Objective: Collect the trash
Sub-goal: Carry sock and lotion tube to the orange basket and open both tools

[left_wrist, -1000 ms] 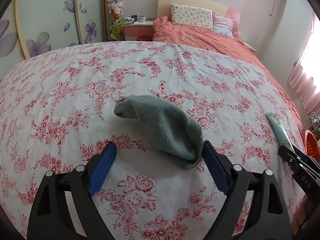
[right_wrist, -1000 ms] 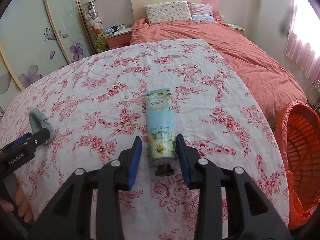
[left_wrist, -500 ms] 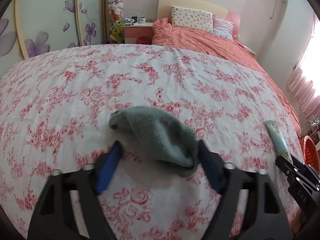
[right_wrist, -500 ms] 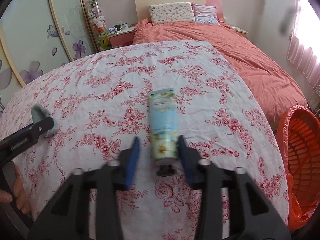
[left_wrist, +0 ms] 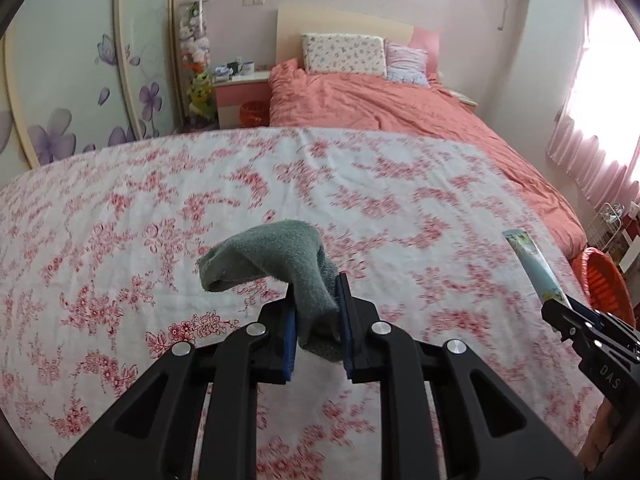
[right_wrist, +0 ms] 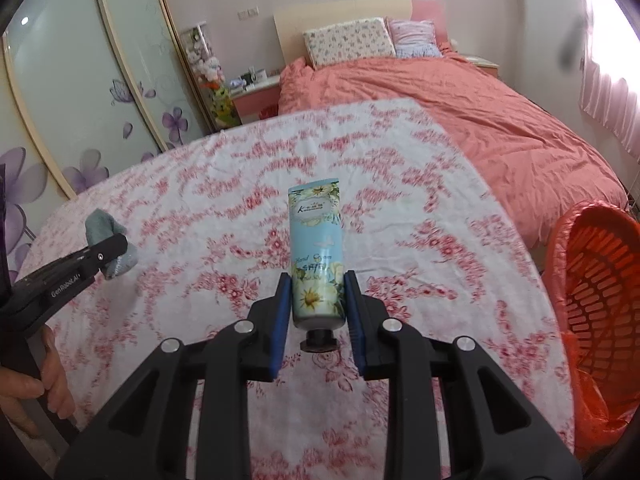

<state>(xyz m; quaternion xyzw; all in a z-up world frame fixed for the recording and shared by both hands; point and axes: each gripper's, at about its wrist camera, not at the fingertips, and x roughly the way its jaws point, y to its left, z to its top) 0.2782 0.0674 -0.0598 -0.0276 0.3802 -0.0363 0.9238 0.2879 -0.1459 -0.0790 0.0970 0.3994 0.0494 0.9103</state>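
Note:
A grey sock [left_wrist: 276, 252] is pinched at one end between the blue pads of my left gripper [left_wrist: 316, 292], whose jaws are still closing on it; the rest droops over the floral cloth [left_wrist: 120, 240]. My right gripper [right_wrist: 314, 284] is shut on the lower end of a pale blue hand cream tube [right_wrist: 318, 256], cap toward me, lifted off the cloth. From the right wrist view, the left gripper [right_wrist: 110, 252] and the sock [right_wrist: 100, 228] show at the far left. The left wrist view has the tube [left_wrist: 532, 264] at its right edge.
An orange mesh basket [right_wrist: 596, 280] lined with an orange bag stands off the cloth's right edge. Beyond lies a bed with a coral duvet [right_wrist: 480, 120] and pillows. Wardrobe doors line the left wall. A hand [right_wrist: 24, 392] holds the left gripper's handle.
The left jaws went from wide open around the sock to pinching it, and lifted it. The right jaws tightened on the tube, which has risen off the cloth.

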